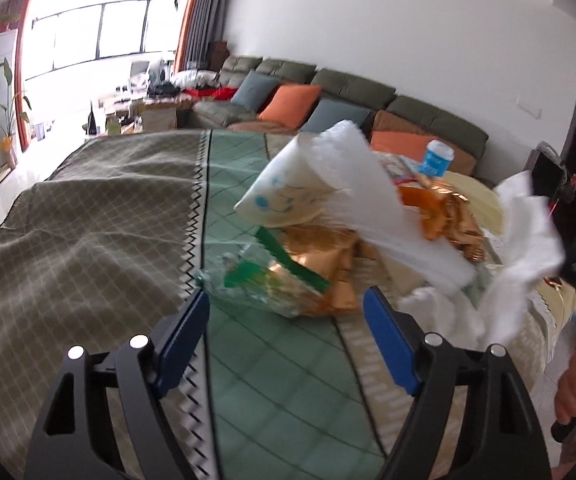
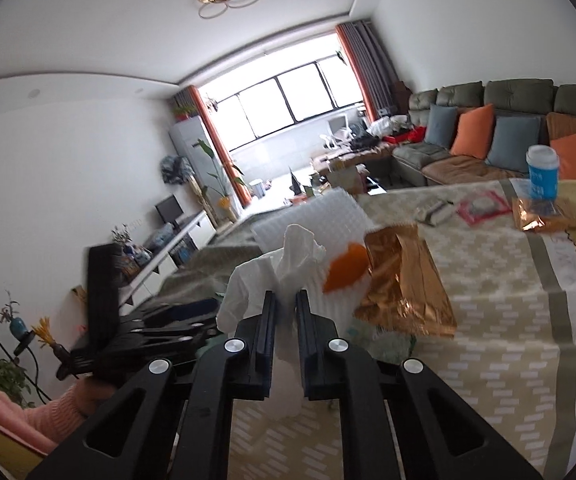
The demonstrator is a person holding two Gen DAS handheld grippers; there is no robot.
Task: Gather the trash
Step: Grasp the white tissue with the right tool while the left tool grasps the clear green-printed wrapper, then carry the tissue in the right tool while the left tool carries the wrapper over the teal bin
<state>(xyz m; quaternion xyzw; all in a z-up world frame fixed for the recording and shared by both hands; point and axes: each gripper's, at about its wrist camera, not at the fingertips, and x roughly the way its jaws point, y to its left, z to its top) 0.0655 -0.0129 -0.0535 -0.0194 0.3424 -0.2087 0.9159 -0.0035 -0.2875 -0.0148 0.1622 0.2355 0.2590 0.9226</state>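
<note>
In the left wrist view my left tongs (image 1: 285, 310) stand spread at the bottom middle, nothing between them. Just above them the trash lies in a pile: a clear wrapper (image 1: 247, 280), a gold bag (image 1: 328, 256), a paper cup (image 1: 283, 196) and white foam (image 1: 372, 192). At the right edge a tissue (image 1: 524, 248) hangs. In the right wrist view my right tongs (image 2: 285, 304) pinch this tissue (image 2: 288, 268) at the middle. A blue cup (image 2: 543, 176) stands at upper right on the cloth (image 2: 508, 312).
</note>
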